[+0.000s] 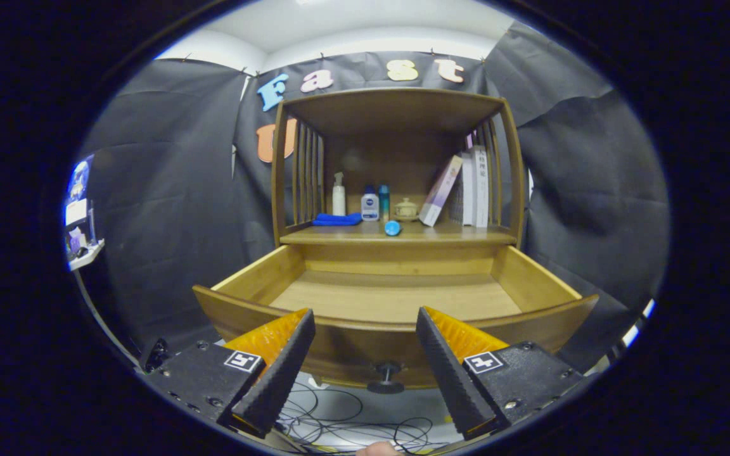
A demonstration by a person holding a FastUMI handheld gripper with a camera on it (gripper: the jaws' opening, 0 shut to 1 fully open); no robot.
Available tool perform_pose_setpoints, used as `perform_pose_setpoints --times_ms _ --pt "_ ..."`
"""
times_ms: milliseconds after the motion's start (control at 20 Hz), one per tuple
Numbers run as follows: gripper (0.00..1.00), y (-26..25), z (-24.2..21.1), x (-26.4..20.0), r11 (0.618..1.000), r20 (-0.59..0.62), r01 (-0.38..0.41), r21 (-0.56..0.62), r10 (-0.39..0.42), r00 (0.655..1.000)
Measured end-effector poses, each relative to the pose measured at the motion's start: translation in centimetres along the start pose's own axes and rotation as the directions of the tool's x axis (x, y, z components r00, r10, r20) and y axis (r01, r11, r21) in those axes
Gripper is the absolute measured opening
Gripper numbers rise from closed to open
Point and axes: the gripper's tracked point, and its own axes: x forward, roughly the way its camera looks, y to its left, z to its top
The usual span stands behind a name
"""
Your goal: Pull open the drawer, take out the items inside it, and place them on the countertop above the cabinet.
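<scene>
Squarely facing the wide-open, empty gripper [365,339], the drawer [395,297] stands pulled out, its knob [386,375] between the fingers.

No legible text (book spines [474,187] blurred)

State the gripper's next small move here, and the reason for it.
Probably back away and finish: the open wooden drawer shows only bare floor, a blue cylinder lies on the countertop, and the gripper hangs open, holding nothing, before the drawer's front.
</scene>
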Motion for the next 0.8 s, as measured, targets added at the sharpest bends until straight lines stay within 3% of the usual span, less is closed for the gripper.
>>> perform_pose_setpoints --times_ms 500,800 --pt "1.00 -0.2 -6.5 2.1 0.999 -0.046 0.044 0.004 -0.044 0.998" --pt "1.00 -0.7 -7.3 3.0 0.992 -0.007 0.125 0.002 -0.125 0.992"
